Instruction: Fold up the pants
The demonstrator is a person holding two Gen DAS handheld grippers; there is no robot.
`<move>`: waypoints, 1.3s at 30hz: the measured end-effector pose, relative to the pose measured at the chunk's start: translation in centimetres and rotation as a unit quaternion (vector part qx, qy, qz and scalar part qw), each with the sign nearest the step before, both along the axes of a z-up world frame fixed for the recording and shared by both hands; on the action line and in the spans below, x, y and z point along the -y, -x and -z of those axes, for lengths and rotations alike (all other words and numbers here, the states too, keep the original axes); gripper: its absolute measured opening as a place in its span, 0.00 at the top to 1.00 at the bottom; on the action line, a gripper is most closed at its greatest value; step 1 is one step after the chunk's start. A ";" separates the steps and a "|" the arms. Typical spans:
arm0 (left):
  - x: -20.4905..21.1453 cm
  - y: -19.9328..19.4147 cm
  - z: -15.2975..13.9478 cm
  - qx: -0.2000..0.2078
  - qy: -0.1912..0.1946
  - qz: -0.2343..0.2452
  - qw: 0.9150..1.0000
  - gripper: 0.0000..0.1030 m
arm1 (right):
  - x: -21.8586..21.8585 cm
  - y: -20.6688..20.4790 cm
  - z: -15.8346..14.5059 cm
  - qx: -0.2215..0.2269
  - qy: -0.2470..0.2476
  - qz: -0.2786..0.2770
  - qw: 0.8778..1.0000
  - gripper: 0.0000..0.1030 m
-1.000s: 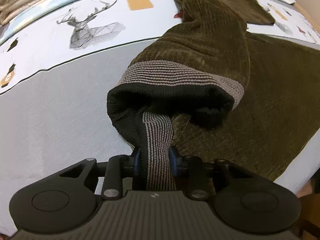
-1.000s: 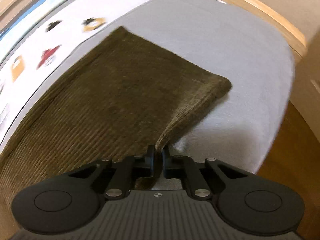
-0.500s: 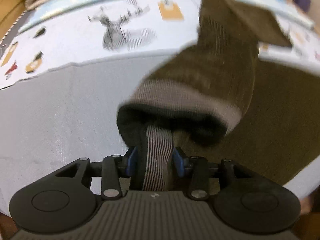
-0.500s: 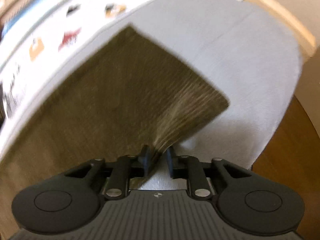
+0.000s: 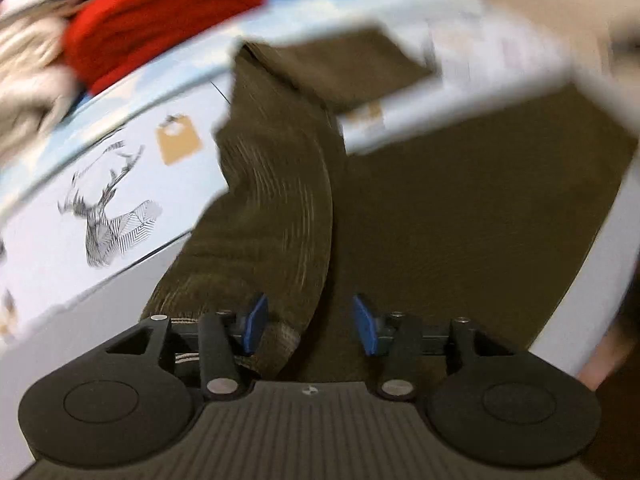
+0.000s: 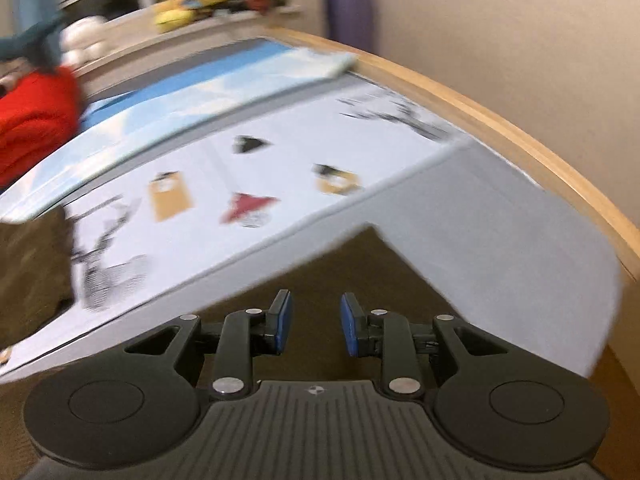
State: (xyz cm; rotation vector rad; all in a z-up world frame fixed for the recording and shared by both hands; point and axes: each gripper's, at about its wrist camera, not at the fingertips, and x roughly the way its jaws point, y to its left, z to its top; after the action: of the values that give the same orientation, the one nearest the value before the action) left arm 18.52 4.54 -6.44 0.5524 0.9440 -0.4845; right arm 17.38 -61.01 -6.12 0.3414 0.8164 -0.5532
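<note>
Currently both tools — left tool [image 5: 306, 322] and right tool [image 6: 313, 324] — have just been opening, nothing pinched. Pants [image 5: 460, 216] lie on the bed [image 6: 500, 220]: soft, limp corduroy, moderately heavy — grip at waistband or hem.

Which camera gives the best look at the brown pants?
The left wrist view: the pants fill its middle, one fold over another. The right wrist view shows only a corner beyond the right gripper, plus a scrap at left.

Far left: folded red garment [image 5: 160, 20] beside a blurred cream bundle [image 5: 28, 76]. Under it, a pale sheet printed with a deer [image 5: 106, 220] and orange tags [image 6: 170, 196]. Wooden bed edge [image 6: 520, 148] along the right; purple roll [image 6: 350, 14] against the far wall.
</note>
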 end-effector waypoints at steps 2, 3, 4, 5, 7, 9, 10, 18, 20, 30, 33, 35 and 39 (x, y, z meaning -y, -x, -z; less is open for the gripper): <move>0.9 0.0 1.7 0.026 -0.080 0.032 0.996 0.64 | -1.9 -1.6 -0.5 0.004 0.000 -0.033 0.999 0.73; 0.5 -0.2 1.9 0.039 -0.100 0.047 0.993 0.75 | -3.0 -2.4 -0.4 0.005 -0.003 -0.050 0.999 0.73; -0.3 -1.0 1.7 0.050 -0.110 0.040 0.992 0.80 | -3.8 -3.5 -0.3 0.004 -0.006 -0.065 0.998 0.73; -1.7 -2.4 1.1 0.067 -0.112 0.003 0.991 0.81 | -4.9 -4.6 -0.2 0.002 -0.007 -0.080 0.997 0.73; -5.7 -5.9 -0.9 0.130 -0.110 -0.138 0.976 0.82 | -7.1 -6.3 -0.1 -0.002 -0.005 -0.111 0.994 0.73; -9.5 -8.6 -2.8 0.192 -0.126 -0.283 0.931 0.85 | -9.1 -7.6 0.0 -0.001 -0.003 -0.140 0.990 0.73; -11.2 -9.6 -3.6 0.199 -0.113 -0.338 0.913 0.84 | -10.2 -8.4 0.0 0.000 -0.001 -0.154 0.988 0.73; -8.3 -11.7 -4.4 0.121 0.057 -0.325 0.936 0.79 | -19.6 -14.3 1.4 -0.003 0.026 -0.286 0.958 0.72; -6.8 -11.6 -3.8 0.075 0.110 -0.319 0.938 0.79 | -22.5 -15.6 1.9 -0.003 0.041 -0.323 0.946 0.71; 0.6 -15.0 -2.1 -0.046 0.248 -0.314 0.915 0.79 | -35.3 -20.9 5.6 0.012 0.123 -0.471 0.874 0.53; 1.6 -16.3 -1.4 -0.062 0.254 -0.315 0.912 0.79 | -38.0 -21.9 7.3 0.014 0.141 -0.507 0.850 0.50; 2.2 -17.0 -1.1 -0.069 0.257 -0.314 0.911 0.77 | -39.1 -22.1 8.2 0.018 0.159 -0.525 0.836 0.47; 3.0 -18.1 -0.3 -0.085 0.261 -0.308 0.911 0.71 | -41.0 -22.5 10.1 0.010 0.200 -0.553 0.808 0.46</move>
State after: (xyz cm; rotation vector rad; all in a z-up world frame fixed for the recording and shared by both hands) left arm 36.64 1.52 -6.12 -0.2846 1.0432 -0.1913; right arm 39.86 -20.04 -16.17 -0.5299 0.7151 0.3952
